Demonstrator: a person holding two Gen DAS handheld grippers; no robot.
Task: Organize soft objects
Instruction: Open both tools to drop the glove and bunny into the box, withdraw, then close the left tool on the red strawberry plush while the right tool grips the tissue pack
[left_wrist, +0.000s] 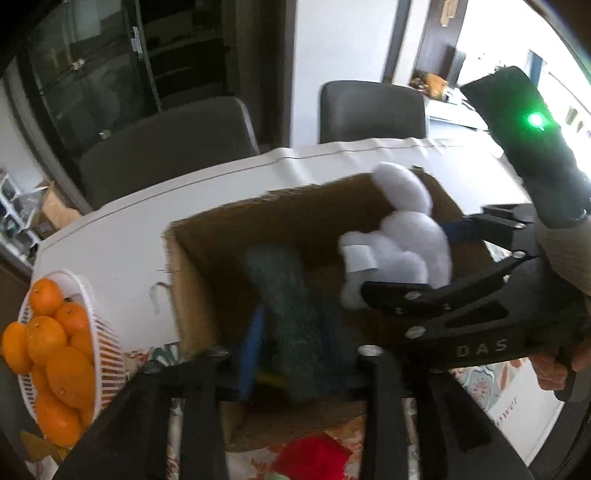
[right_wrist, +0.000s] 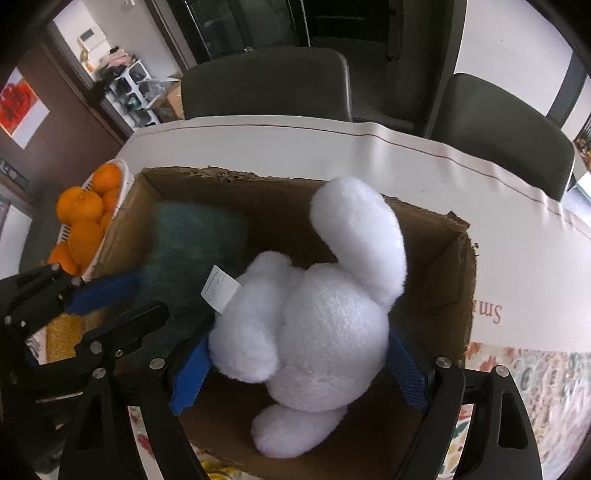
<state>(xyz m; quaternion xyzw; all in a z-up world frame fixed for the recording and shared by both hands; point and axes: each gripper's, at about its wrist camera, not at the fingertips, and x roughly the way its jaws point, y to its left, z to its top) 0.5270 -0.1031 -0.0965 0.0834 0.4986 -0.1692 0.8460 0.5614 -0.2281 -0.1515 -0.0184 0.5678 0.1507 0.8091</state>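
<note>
We are holding the white plush toy (right_wrist: 325, 317) in our right tool (right_wrist: 295, 369) inside the cardboard box (right_wrist: 436, 295), left tool (left_wrist: 291, 354) parted around the teal fabric (left_wrist: 291, 295), tangerine basket (left_wrist: 88, 332) crowding the box's left wall, red cloth (left_wrist: 314, 458) showing only from the left wrist.

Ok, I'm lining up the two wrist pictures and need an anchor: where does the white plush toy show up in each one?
Left wrist view: the white plush toy sits right of centre, over the cardboard box, partly behind the other gripper.
Right wrist view: it fills the lower centre, between the blue pads of the right gripper, inside the box.
Shared landmark: the basket of oranges at the left edge of both views.
</note>
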